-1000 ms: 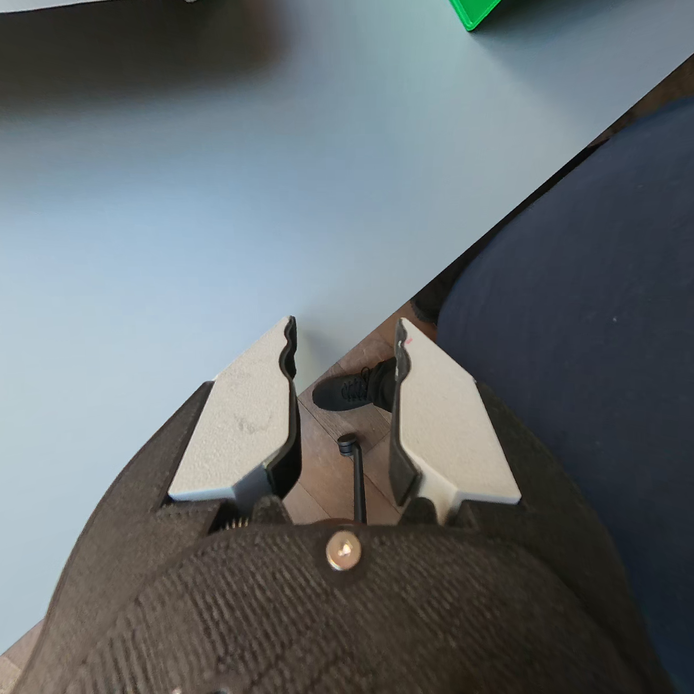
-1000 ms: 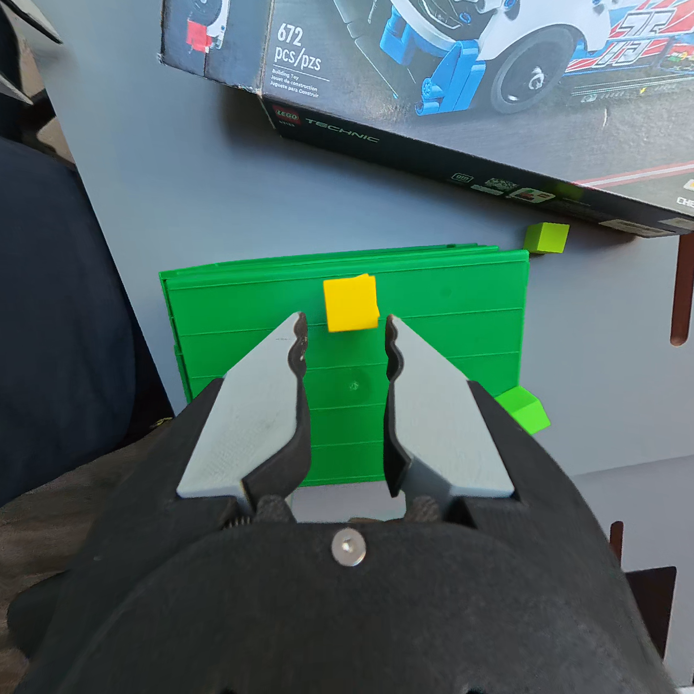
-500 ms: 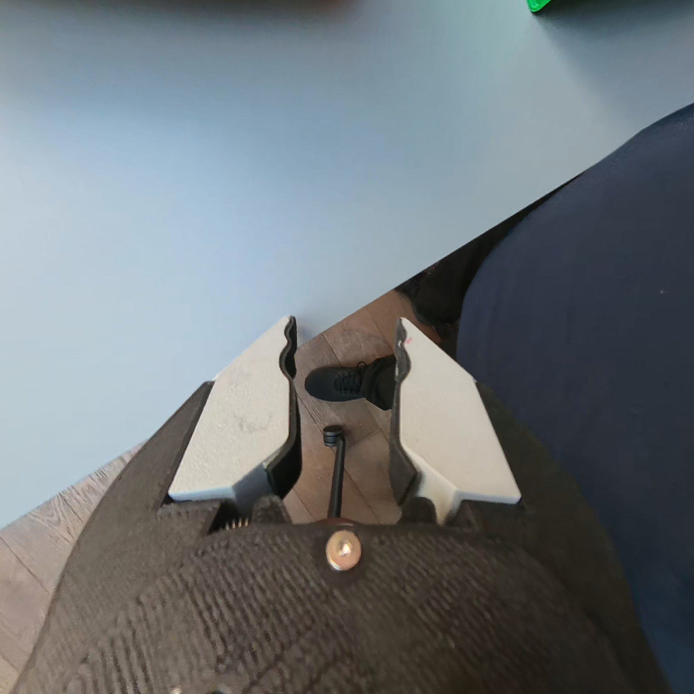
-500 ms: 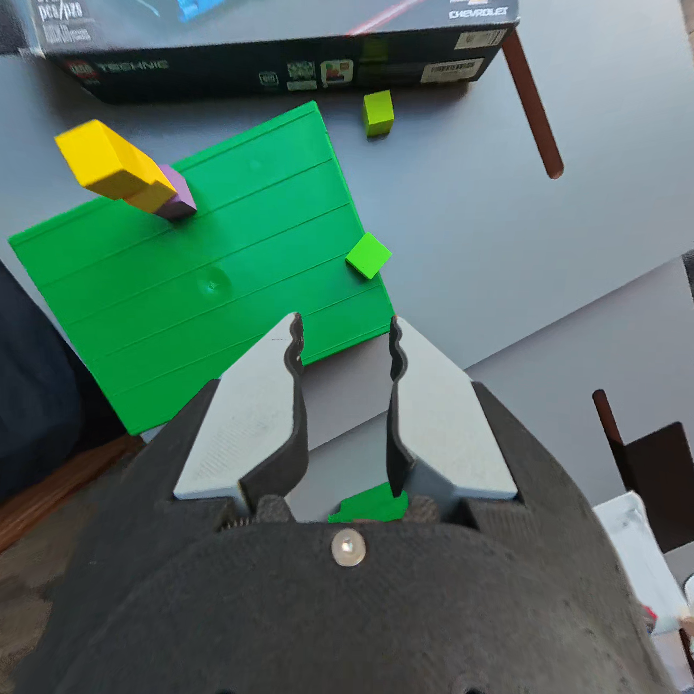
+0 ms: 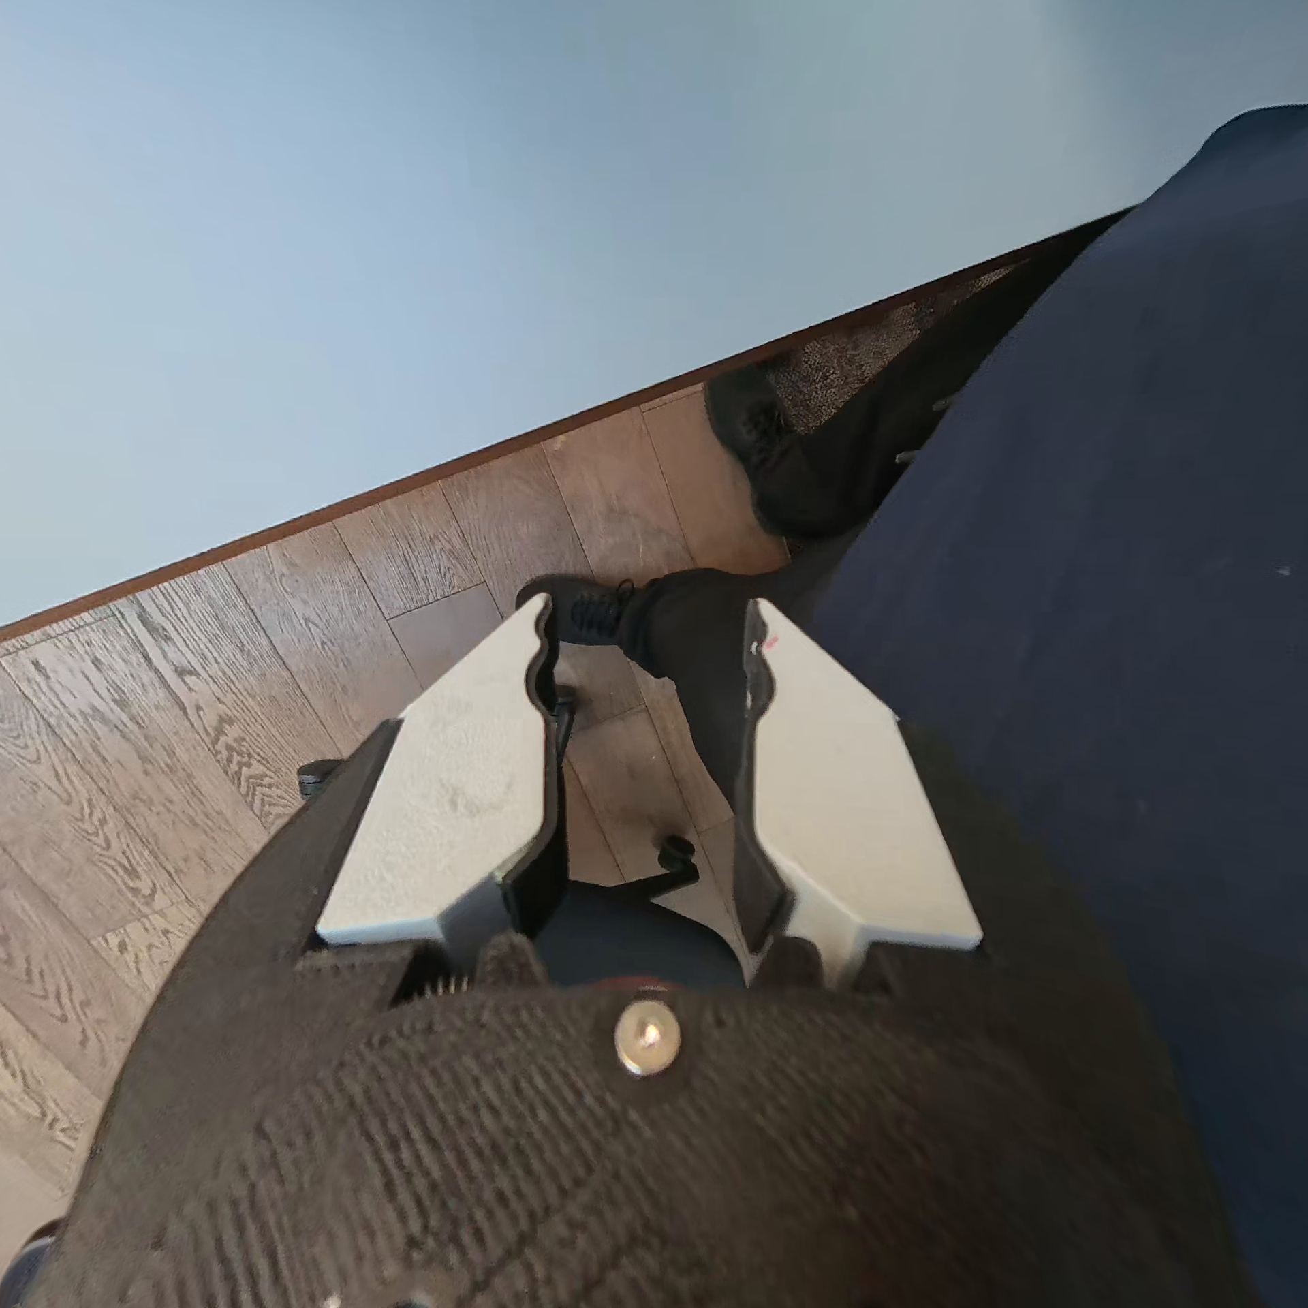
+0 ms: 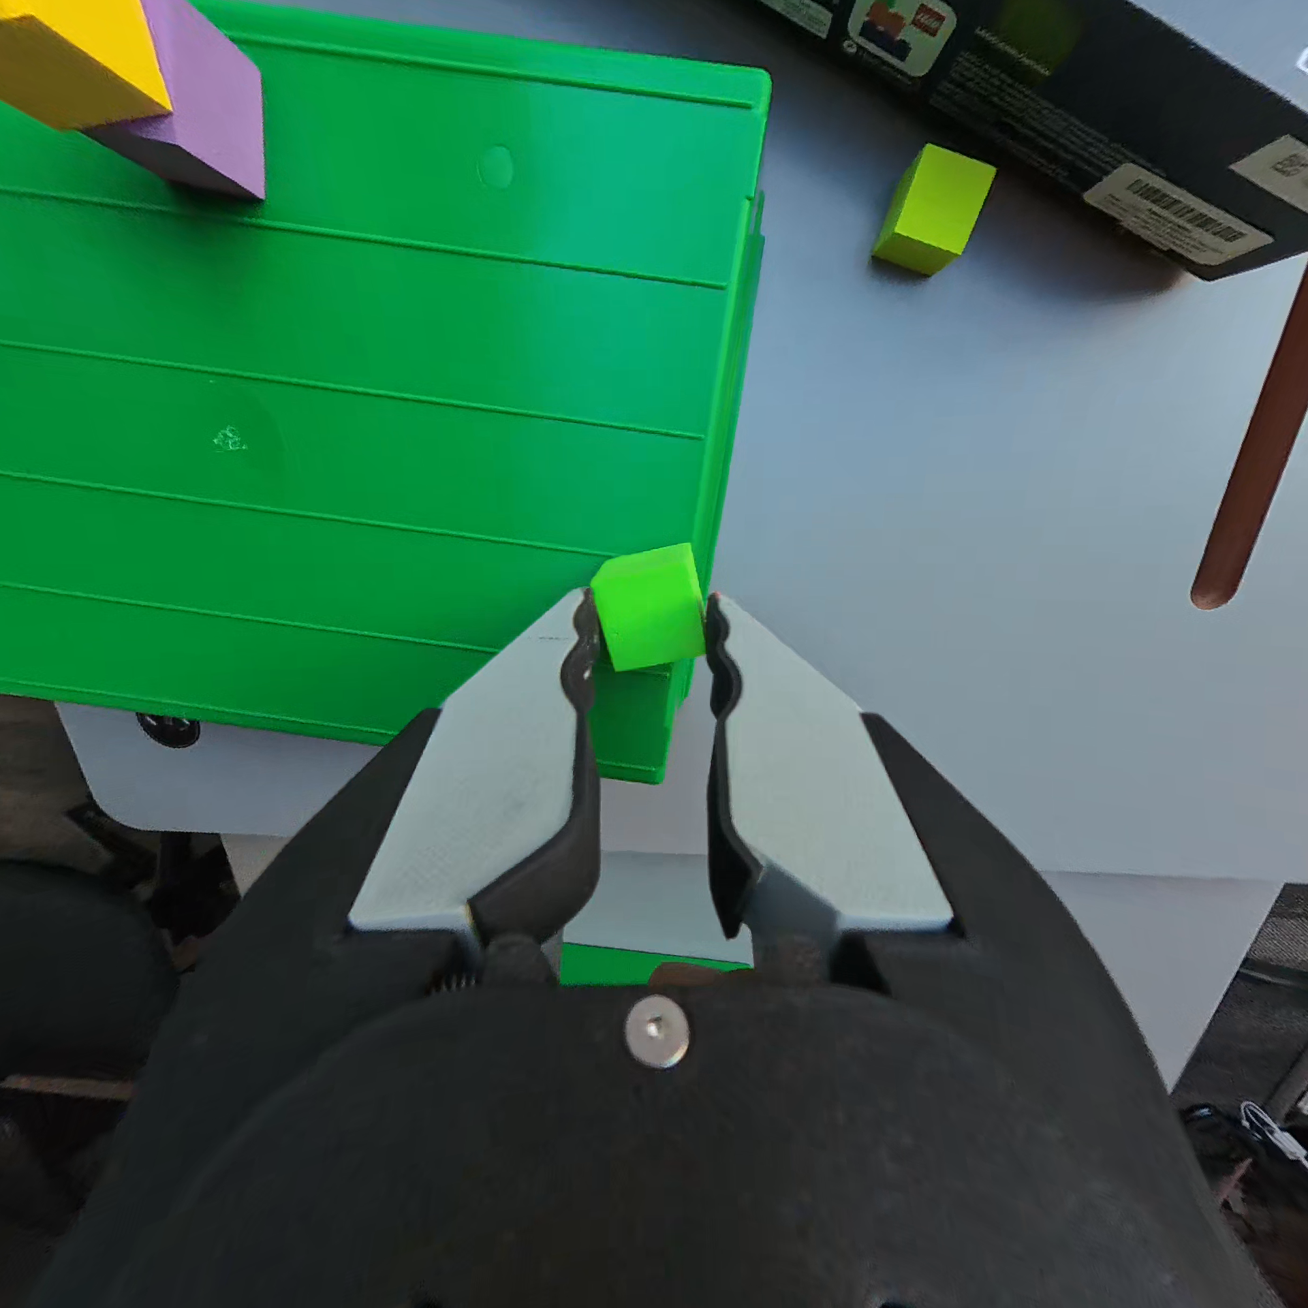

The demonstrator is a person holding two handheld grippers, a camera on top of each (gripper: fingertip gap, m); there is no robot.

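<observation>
In the right wrist view my right gripper [image 6: 648,600] is closed on a bright green cube [image 6: 645,617]. Both pad tips press its sides. The cube is at the near right corner of a flat green ribbed board [image 6: 354,389]. A yellow block [image 6: 78,64] rests on a purple block [image 6: 205,120] at the board's far left. In the left wrist view my left gripper [image 5: 647,623] is open and empty. It is off the grey table's [image 5: 354,248] edge, above the wooden floor [image 5: 177,743].
A lime cube [image 6: 931,209] lies on the grey table [image 6: 955,495] right of the board, beside a dark printed box [image 6: 1062,92]. A brown bar [image 6: 1253,453] is at the far right. A person's dark blue clothing [image 5: 1097,566] and black shoe [image 5: 587,616] are by the left gripper. Some 50 centimeters of space lies between my two pairs of fingers.
My right gripper moved from the yellow block to the board's right corner and closed its jaws on the green cube. My left gripper drew back off the table edge and stayed open.
</observation>
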